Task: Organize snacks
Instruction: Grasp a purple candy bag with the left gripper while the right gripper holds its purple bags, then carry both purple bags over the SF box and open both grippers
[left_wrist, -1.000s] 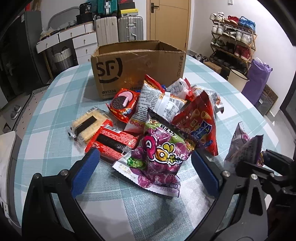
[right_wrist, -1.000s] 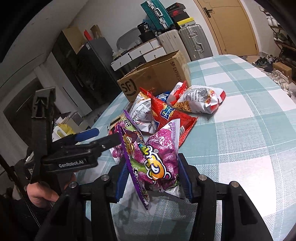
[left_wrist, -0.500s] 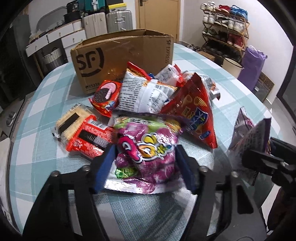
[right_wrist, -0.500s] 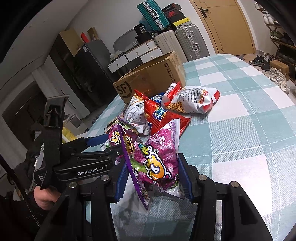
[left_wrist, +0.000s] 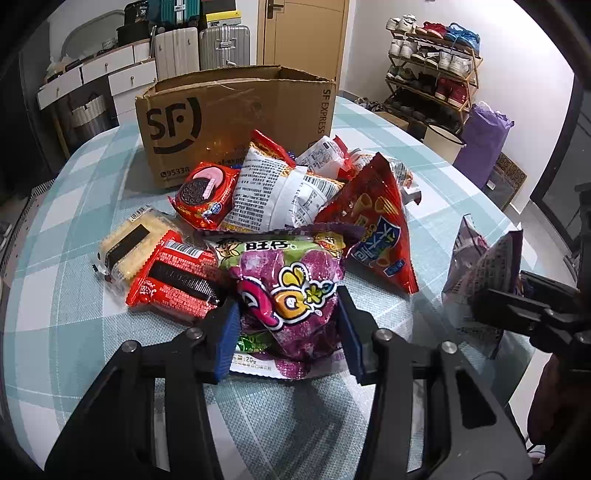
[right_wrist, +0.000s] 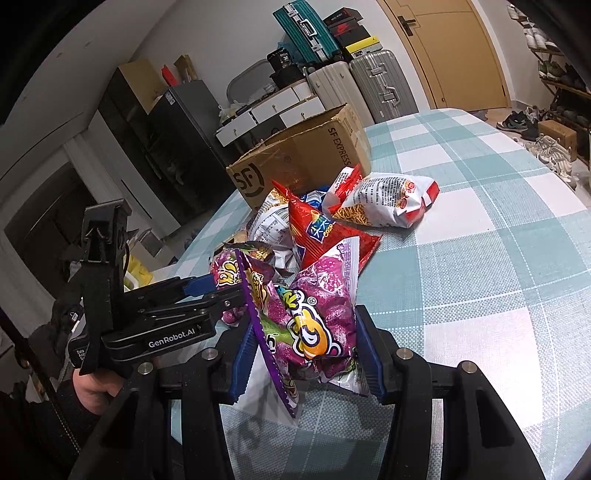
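A pile of snack packs lies on the checked tablecloth in front of an open cardboard box (left_wrist: 236, 110). My left gripper (left_wrist: 287, 306) is closing its jaws, and the blue pads press both sides of a purple candy bag (left_wrist: 291, 291) at the near edge of the pile. In the right wrist view my right gripper (right_wrist: 303, 332) is shut on a second purple candy bag (right_wrist: 317, 325), held just above the cloth. That bag (left_wrist: 484, 269) also shows at the right of the left wrist view. The left gripper (right_wrist: 218, 291) appears beside it, held by a hand.
Behind the held bag lie a red cone-chip bag (left_wrist: 373, 225), a white noodle bag (left_wrist: 280, 192), a cookie pack (left_wrist: 203, 192), a red wafer pack (left_wrist: 173, 280) and a cracker pack (left_wrist: 129, 243). A white-red bag (right_wrist: 384, 199) lies apart on the right. Suitcases, drawers and a shoe rack stand beyond the table.
My left gripper came forward around the purple candy bag and its wide-open jaws closed onto it. The right gripper kept still, holding its own purple bag.
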